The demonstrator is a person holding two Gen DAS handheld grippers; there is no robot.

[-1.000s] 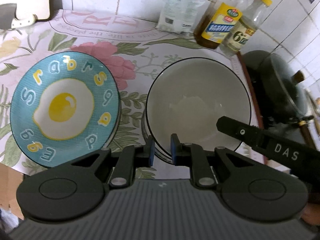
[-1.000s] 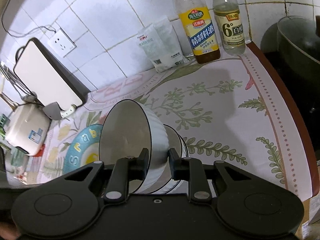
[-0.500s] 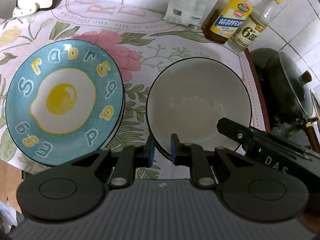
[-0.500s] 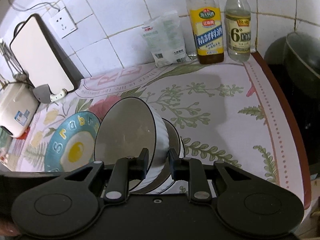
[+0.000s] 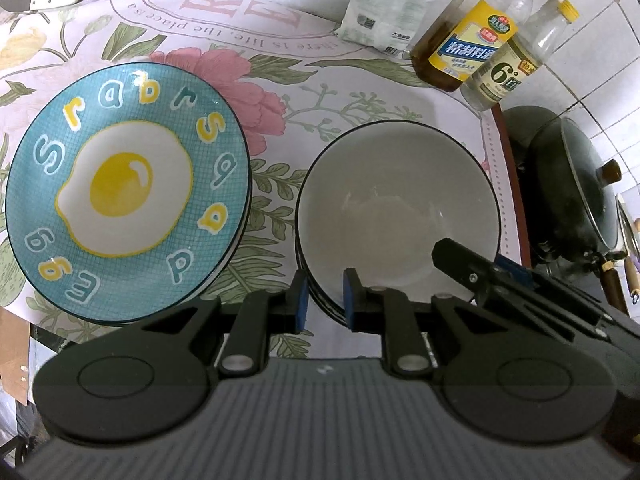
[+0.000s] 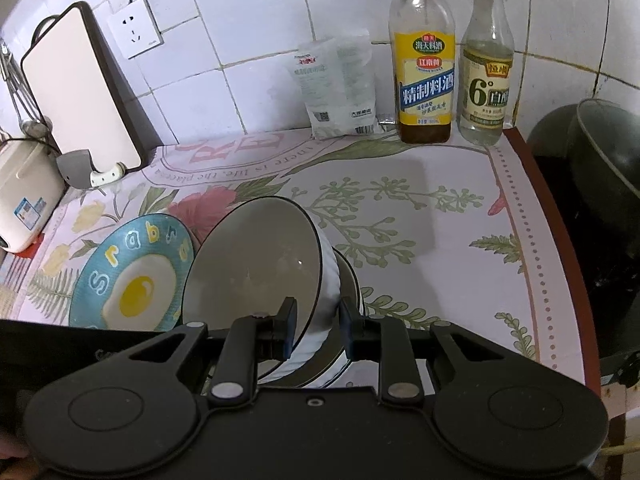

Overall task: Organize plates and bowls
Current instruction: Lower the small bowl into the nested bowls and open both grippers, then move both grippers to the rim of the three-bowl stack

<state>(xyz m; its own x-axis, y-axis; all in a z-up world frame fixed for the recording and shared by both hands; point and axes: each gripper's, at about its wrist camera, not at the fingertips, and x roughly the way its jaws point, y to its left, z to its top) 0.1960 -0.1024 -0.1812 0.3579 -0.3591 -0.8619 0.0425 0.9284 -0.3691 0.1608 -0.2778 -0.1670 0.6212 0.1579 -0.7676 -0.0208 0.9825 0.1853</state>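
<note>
Bowl point(image 6: 260, 264) rim between right tongs point(image 6: 318, 330)

Left wrist camera peers steeply down over its own fingers, close above the white bowl point(image 5: 396, 204) and egg plate point(image 5: 124, 192). Right wrist camera sits close too, tilted less steeply, catching the tiled wall point(image 6: 248, 40) behind. Both views share the bowl, the plate, the floral tablecloth point(image 6: 420, 208), the two bottles point(image 5: 464, 40) and the salt bag point(image 6: 340, 88).
</note>
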